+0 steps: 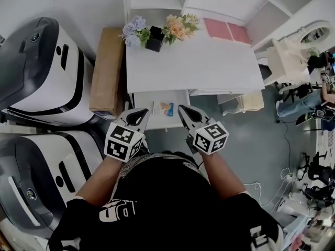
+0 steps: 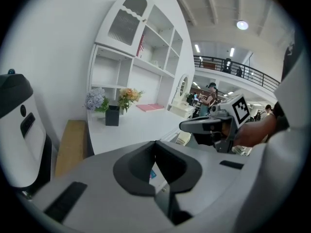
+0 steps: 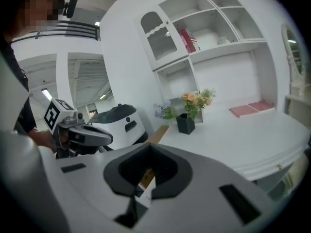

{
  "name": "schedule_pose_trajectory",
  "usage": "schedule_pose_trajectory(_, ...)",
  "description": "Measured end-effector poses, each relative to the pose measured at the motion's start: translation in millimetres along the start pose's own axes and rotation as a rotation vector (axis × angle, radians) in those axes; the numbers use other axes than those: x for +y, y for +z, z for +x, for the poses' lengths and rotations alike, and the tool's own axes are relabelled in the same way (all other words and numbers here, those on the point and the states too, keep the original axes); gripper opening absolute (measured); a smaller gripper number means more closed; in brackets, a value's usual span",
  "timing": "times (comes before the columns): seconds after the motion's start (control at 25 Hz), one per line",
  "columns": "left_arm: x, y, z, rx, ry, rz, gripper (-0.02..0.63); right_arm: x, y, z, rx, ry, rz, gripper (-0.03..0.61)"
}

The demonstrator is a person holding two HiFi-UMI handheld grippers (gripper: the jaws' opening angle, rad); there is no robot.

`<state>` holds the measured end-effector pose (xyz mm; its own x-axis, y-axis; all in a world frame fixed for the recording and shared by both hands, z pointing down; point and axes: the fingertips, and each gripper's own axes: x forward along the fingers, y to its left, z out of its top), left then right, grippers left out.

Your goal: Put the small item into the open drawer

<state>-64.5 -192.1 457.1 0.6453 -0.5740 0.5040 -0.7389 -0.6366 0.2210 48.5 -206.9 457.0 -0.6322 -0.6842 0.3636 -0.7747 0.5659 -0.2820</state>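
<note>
White drawer [image 1: 145, 99] below the tabletop [image 1: 199, 61] stands open with the small item [image 1: 165, 108] seemingly inside already, left gripper [image 1: 139, 116] and right gripper [image 1: 187, 115] jaws together, empty; placing looks done.

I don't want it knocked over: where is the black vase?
In the head view, the black vase stands at the far left of the white desk, between the purple flowers and the orange flowers.
</note>
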Motion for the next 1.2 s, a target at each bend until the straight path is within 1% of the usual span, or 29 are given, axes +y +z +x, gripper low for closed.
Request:
schedule_pose_trajectory(0.16, -16.4, -4.1, -7.2, -0.020, 0.054, -0.026, 0.014, 3.6, -1.0, -24.3, -0.010, 0.045, -0.014, 0.006)
schedule_pose_trajectory(0.32, -44.9, -7.6, -14.0, -0.045, 0.092, -0.051, 0.014, 9.4, -9.8, -55.1, -0.009, 0.085, -0.032, 0.006)
schedule_pose_trajectory(0.56, -107.1, -23.1, -14.3, -0.056, 0.097, -0.072, 0.014, 11.4, -30.2, -113.5, -0.026, 0.112, -0.020, 0.007)
schedule_pose_trajectory(0.72, -154.4, -36.0, -10.3, -0.053, 0.090, -0.069, 0.014, 12.2, -49.8, -155.8, -0.031, 0.116, -0.011, 0.006)
schedule_pose_trajectory(0.88, -195.9, -48.3, -12.3, -0.057, 0.096, -0.067, 0.014, 14.9, -65.9, -188.0, -0.028, 0.138, -0.015, 0.008)
schedule_pose_trajectory(1.04, -220.1, -63.8, -23.5, -0.058, 0.133, -0.079, 0.014, 21.3, -74.9, -209.9, -0.041, 0.163, -0.016, 0.006)
schedule_pose_trajectory(1.2, -233.8, -71.1, -38.6, -0.047, 0.167, -0.085, 0.014, 29.2, -73.0, -222.5, -0.062, 0.186, -0.004, 0.006)
